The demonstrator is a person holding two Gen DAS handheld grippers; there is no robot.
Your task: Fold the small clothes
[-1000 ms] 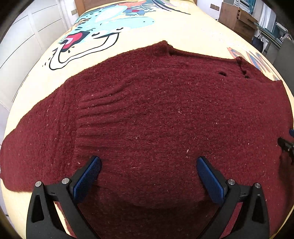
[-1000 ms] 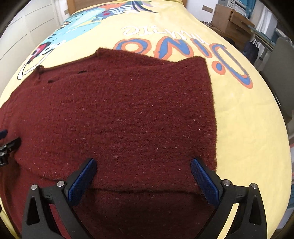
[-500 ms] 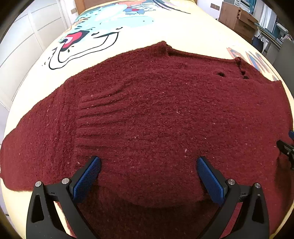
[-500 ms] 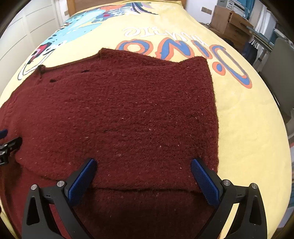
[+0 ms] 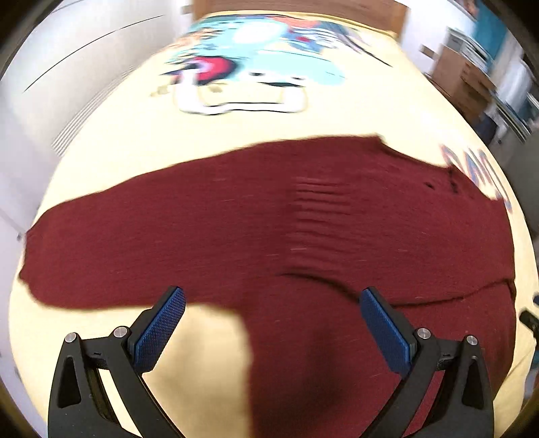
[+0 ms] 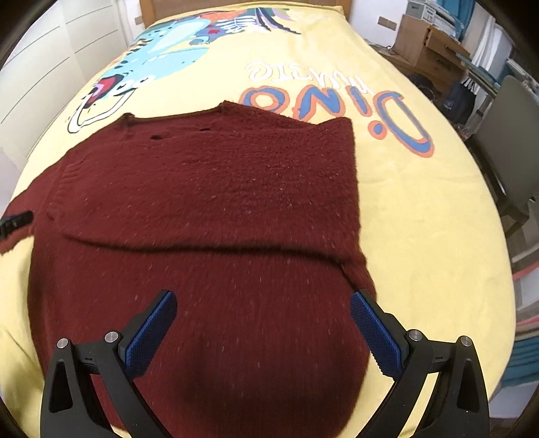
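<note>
We have the maroon knit sweater [image 6: 209,202] flat on the dinosaur-print bedspread [image 6: 421,209], one sleeve out left so it's reachable. Left gripper [image 5: 269,323] and right gripper [image 6: 262,323]: jaws spread, empty, hovering above the hem.

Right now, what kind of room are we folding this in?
Most likely a bedroom: the maroon sweater lies on a bed's yellow dinosaur-print blanket, with a wooden headboard at the far end and white cupboard doors alongside.

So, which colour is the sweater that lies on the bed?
Dark red, a maroon knit sweater. The right wrist view shows it best; the left wrist view is blurred.
</note>
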